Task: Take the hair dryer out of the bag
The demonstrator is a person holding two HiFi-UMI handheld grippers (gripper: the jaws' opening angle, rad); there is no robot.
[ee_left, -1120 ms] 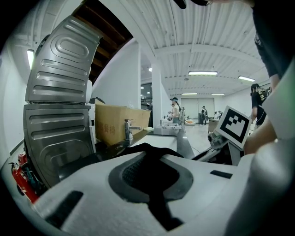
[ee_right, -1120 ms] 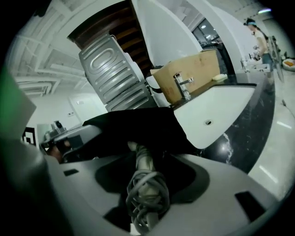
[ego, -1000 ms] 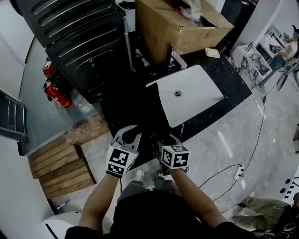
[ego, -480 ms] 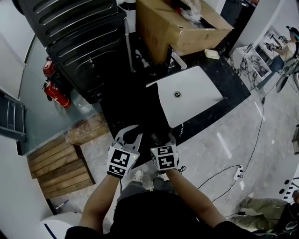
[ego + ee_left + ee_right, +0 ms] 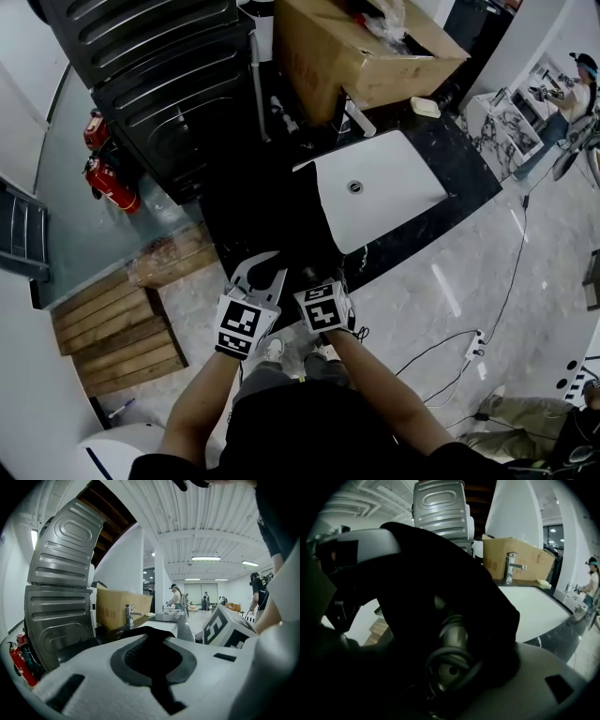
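Cardboard box [image 5: 123, 607], red print unreadable

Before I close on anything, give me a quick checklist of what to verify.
1. Left tongs shut on the black bag: ok.
2. Right tongs wide apart, having just been opening: ok.
3. Hair dryer handle between the right tongs: ok, though not yet pinched.
4. Hair dryer out of the bag: not ok, it sits inside.
5. Cord loop free to follow: cannot tell.
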